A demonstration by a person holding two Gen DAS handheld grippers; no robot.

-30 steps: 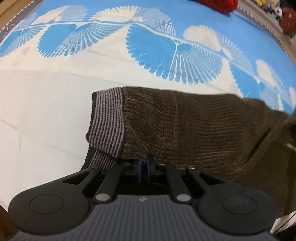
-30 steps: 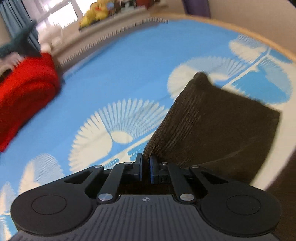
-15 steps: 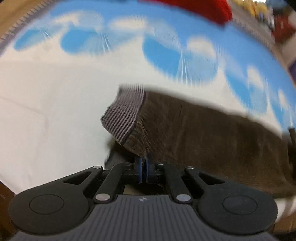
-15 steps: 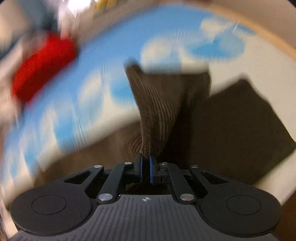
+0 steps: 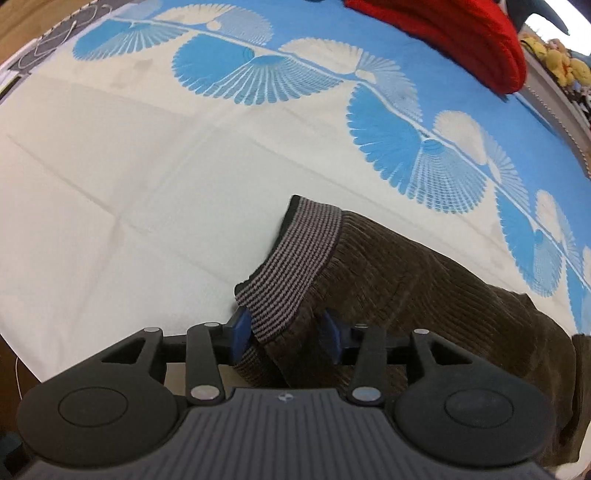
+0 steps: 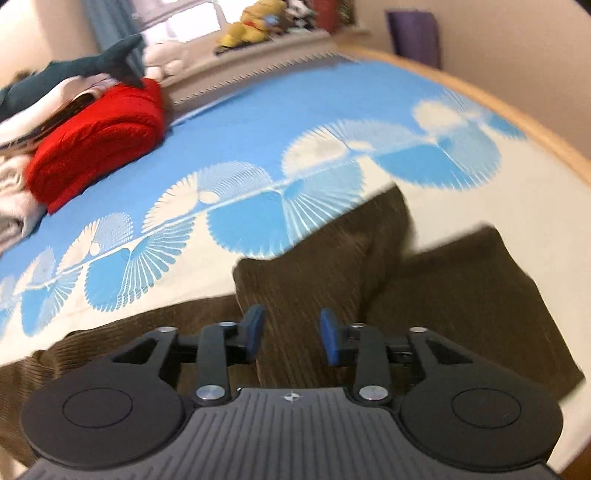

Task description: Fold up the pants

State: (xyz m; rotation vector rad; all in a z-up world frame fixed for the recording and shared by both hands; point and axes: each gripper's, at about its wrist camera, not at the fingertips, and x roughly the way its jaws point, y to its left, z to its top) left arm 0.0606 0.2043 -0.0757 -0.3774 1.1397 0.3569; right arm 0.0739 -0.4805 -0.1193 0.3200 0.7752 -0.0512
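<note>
Brown corduroy pants [image 5: 424, 288] lie on a bed, their striped grey waistband [image 5: 295, 266] at the left end. My left gripper [image 5: 284, 332] hangs over the waistband corner with its jaws opening; the cloth sits between the blue pads, which no longer squeeze it. In the right wrist view the pants [image 6: 325, 266] show a leg end folded over onto the rest. My right gripper [image 6: 291, 332] is above that fold, jaws opening, the pads apart with corduroy lying below and between them, not pinched.
The bedsheet [image 5: 147, 184] is white near me and blue with fan patterns farther off. A folded red blanket [image 6: 99, 136] and a pile of clothes and plush toys [image 6: 251, 27] lie at the far side. A wooden bed edge [image 6: 517, 114] curves at the right.
Both grippers were shut on the pants and now stand apart, letting the cloth go. The right gripper carried the leg end across over the rest of the pants. The left gripper shifted with the waistband.
</note>
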